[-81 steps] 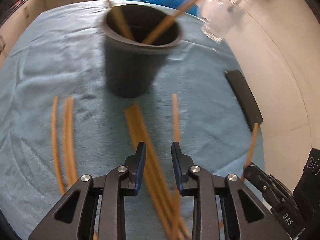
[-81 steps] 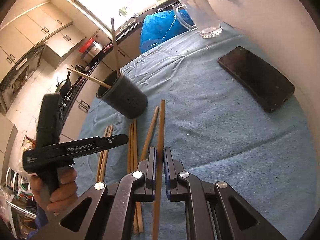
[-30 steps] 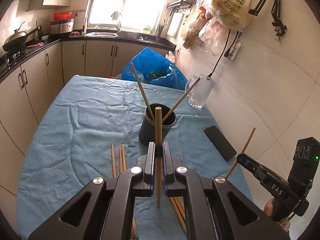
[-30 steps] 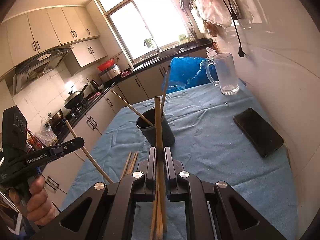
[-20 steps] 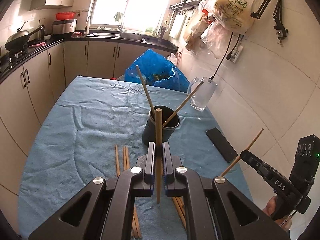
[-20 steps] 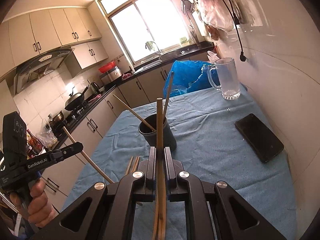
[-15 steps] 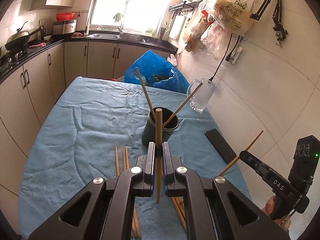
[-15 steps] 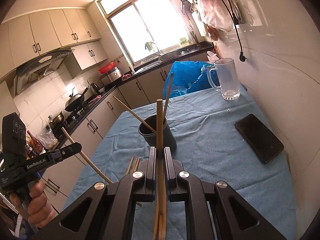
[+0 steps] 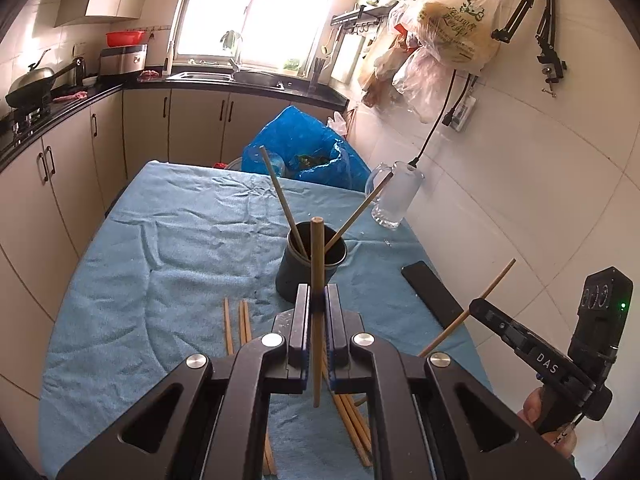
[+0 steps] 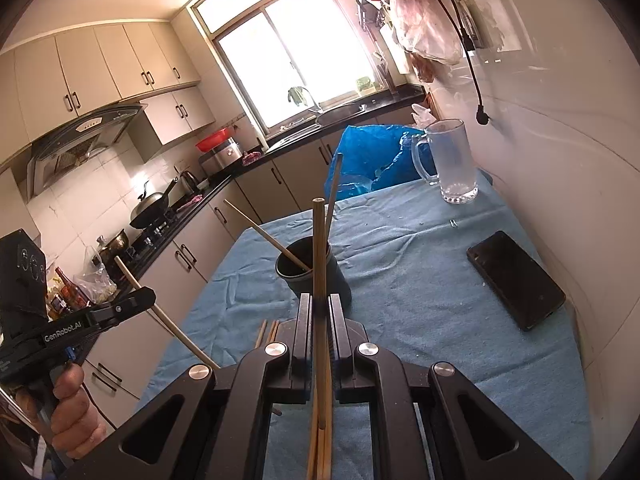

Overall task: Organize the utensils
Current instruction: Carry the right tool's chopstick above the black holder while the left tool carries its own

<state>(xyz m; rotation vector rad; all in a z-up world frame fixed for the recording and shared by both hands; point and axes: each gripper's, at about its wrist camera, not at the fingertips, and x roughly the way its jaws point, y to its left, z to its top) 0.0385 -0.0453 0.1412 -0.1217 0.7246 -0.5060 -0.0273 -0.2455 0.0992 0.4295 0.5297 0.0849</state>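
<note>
Each hand holds one chopstick above the counter [image 9: 120,248], which is covered with a blue cloth. The left claw [image 9: 315,312] is clamped shut on a chopstick [image 9: 317,264] that stands nearly upright between its jaws, top end up. The right claw [image 10: 320,320] grips its own chopstick [image 10: 319,256] the same way.

The dark cup [image 9: 310,264] stands straight ahead of both claws and below them, with two chopsticks already leaning out of it to either side. In the left wrist view the held stick's upper end lines up with the cup's mouth; in the right wrist view the stick crosses the cup's rim. Both claws look about equally near, so either could go first. The sticks' long axes are close to vertical, so the coming move is probably forward over the rim, then down.

More chopsticks [image 9: 236,320] lie loose on the cloth on the near side of the cup. A phone [image 10: 516,284] and a glass mug [image 10: 452,160] sit to the right, well clear.
</note>
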